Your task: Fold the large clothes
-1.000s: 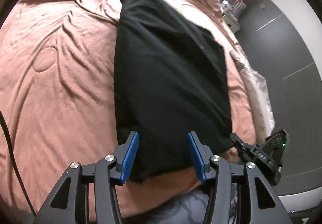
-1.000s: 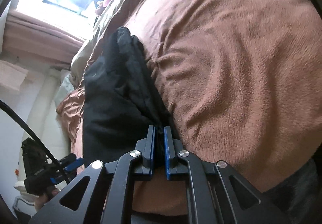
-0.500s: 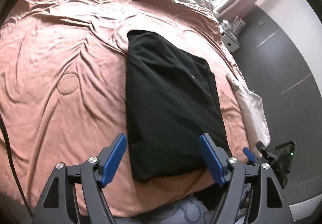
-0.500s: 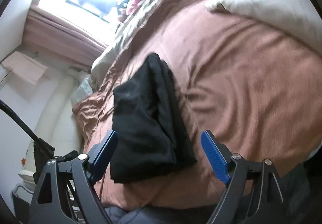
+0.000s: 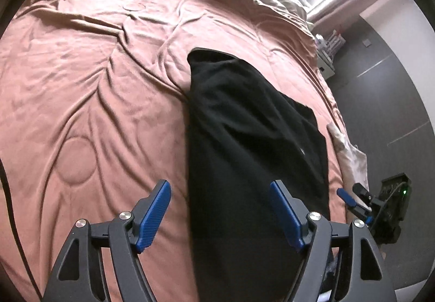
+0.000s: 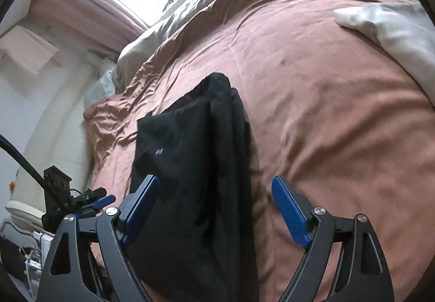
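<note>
Folding a large garment on a bed, seen from both wrists. The black garment (image 5: 244, 144) lies on the brown bedspread (image 5: 95, 84) as a long, narrow, layered strip, its near end toward the person and its far end up the bed. The left tool (image 5: 220, 217) hangs above the near end with its blue pads spread wide and nothing pinched between them. The right tool (image 6: 214, 215) is likewise spread and empty, poised over the strip's near right part; a small pale label (image 6: 159, 151) shows on the top layer. In the left view the right tool appears at the bed's right edge, beside a pale cloth (image 5: 350, 155).

Judged step: the lengthwise folds appear complete, and what remains is probably a crosswise fold to shorten the strip. To do it well, each tool should take one near corner, gathering every layer in the pinch so that none slips out. Both corners should rise together and travel level toward the far end, keeping the edge taut and square. The stacked right edge looks thick, so a shallow grip there may shed the lower layers. Set down edge on edge, then release.
</note>
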`<state>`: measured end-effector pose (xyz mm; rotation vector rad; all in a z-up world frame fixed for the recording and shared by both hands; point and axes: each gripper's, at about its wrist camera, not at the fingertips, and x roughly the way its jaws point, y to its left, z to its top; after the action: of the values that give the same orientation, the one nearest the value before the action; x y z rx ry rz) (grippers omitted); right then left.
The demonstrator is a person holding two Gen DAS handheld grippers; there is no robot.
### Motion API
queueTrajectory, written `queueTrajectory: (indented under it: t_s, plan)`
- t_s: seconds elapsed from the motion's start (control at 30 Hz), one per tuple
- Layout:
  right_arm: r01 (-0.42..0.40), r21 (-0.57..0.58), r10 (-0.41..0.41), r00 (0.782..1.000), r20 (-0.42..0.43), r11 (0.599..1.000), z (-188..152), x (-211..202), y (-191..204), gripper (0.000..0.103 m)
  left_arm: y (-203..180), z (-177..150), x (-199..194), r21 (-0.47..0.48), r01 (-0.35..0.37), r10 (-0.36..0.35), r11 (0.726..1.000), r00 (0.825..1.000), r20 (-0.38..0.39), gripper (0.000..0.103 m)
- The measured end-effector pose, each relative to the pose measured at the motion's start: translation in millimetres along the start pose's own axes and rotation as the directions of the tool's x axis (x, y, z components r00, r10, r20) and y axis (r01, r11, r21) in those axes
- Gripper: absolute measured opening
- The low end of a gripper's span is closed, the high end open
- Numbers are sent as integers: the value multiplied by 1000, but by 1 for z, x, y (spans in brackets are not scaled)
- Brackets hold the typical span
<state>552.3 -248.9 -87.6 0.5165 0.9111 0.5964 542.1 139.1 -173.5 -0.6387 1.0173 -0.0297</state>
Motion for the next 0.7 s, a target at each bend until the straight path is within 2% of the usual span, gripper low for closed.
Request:
queueTrajectory:
  t_s: [0.13,0.27,0.37,0.5,0.7]
  plan:
    - [3,-15,-4,999,-38,1000,26,34,6,84,8,19,23,-19,23,-23,1000,1000,-12,76]
    - [13,-27,-15,996,-88,1000,48,72,9,84,4,33,41,0,36,-36,999,999,-29,76]
    - [45,-8,-46,991,-123,999,57,87,-1,84,-1,43,55,13,37,-36,999,999,-36,76]
    - [48,39,-42,991,-126,998,62,96,-17,84,-6,53,69,22,17,-16,1000,999,-31,76]
    - [-42,107,55,991,-126,993,61,91,-26,84,-8,62,76,29,12,-12,999,999,-30,76]
